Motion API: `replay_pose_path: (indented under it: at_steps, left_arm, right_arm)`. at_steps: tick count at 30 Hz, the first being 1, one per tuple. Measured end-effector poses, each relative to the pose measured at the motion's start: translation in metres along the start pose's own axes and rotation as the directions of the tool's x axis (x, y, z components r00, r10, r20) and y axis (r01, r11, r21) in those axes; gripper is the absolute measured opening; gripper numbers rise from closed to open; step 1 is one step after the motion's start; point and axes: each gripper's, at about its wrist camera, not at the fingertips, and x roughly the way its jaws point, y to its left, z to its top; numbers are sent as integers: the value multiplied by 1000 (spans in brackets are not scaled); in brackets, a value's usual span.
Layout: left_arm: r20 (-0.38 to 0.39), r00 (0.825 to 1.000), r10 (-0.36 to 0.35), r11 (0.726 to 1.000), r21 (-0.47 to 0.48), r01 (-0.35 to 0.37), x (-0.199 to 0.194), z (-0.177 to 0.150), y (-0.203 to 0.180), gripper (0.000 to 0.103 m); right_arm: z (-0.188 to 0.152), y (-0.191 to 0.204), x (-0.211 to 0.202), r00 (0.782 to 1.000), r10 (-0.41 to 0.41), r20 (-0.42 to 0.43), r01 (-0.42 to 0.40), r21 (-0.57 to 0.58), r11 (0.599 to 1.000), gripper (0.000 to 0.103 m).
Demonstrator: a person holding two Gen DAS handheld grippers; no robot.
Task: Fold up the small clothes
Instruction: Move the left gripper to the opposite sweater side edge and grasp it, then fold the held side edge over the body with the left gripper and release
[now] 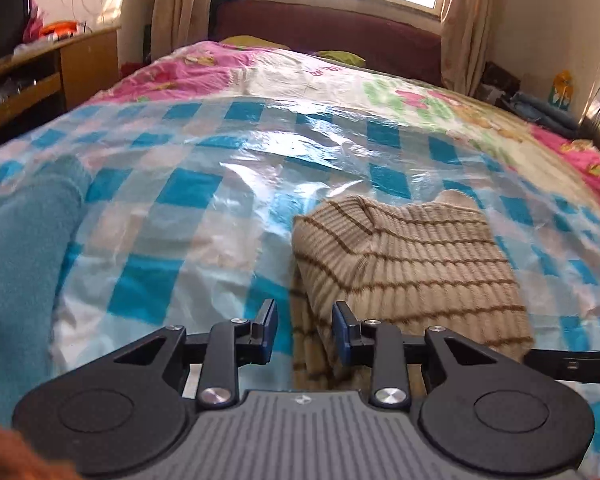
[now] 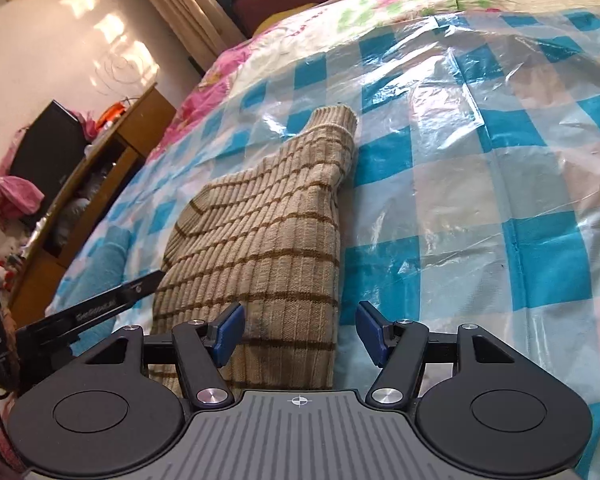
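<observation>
Your left claw (image 1: 305,330) and right claw (image 2: 300,330) both hang spread at the striped sweater's (image 2: 260,240) near hem, placed to pinch its 2 corners for folding.

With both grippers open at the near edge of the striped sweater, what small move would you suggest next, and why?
Probably ease the left gripper forward and close on the beige brown-striped knit sweater's near hem. Its fingers are open, the hem lies between them, and nothing is gripped. The right gripper, wider open, sits over the sweater's right edge on the blue-checked plastic sheet.
</observation>
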Motion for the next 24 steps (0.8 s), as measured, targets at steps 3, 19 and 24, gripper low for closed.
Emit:
replay_pose_path:
  at_steps: [3,19,24]
  left_arm:
    - [-23,999,-31,1000,-2,31,-7,-13,0,38]
    - [-79,984,-162,985,-72,157,-7,-36,9,44]
    - [-85,971,-223,969,-129,211,-11,-37,18,47]
  right_arm:
    - [-8,-3,9,999,3,-33,-2,16,1000,62]
    - [-25,-17,13,990,131,-46,-126,102,987,67]
    - [-23,-1,27,991,119,-68,-115,55,992,67]
